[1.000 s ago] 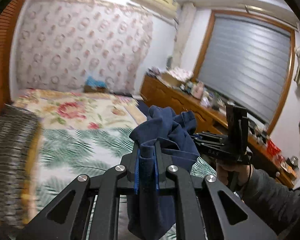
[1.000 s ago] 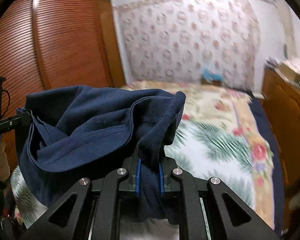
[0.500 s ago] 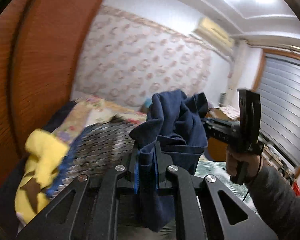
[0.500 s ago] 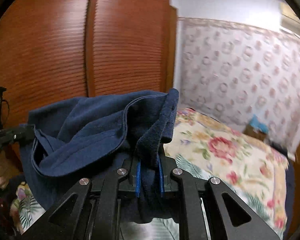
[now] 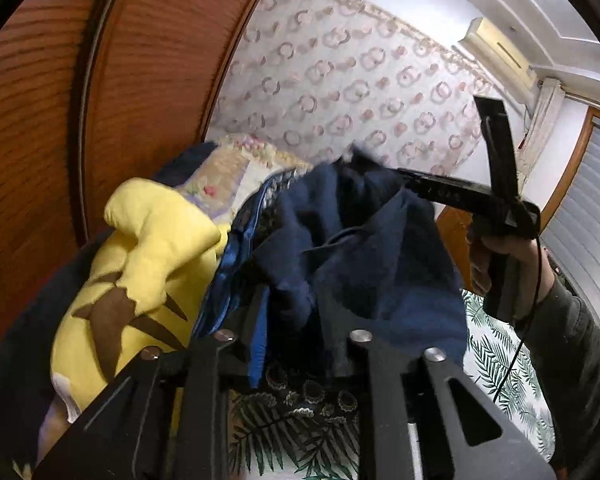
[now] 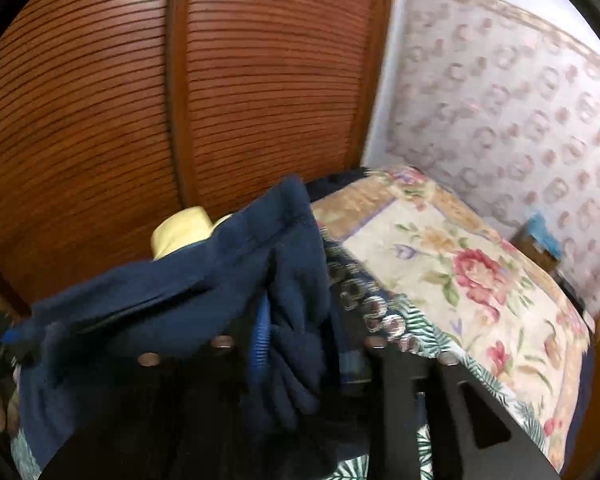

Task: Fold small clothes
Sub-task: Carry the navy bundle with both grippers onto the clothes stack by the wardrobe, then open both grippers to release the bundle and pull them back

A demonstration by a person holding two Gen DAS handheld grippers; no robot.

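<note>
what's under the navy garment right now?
Under the navy garment: a patterned dark cloth over the leaf-print bedsheet. Yellow plush sits beside it. The rest is covered.

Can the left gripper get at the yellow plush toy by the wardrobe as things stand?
Probably not straight away. The left gripper has the navy garment draped between its opening jaws. The yellow plush toy lies close on its left, uncovered, so the way looks free once the cloth drops.

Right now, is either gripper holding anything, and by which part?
The navy garment sits between the jaws of both the left gripper and the right gripper, each at a bunched edge. Both sets of jaws are opening, so the hold is loosening.
</note>
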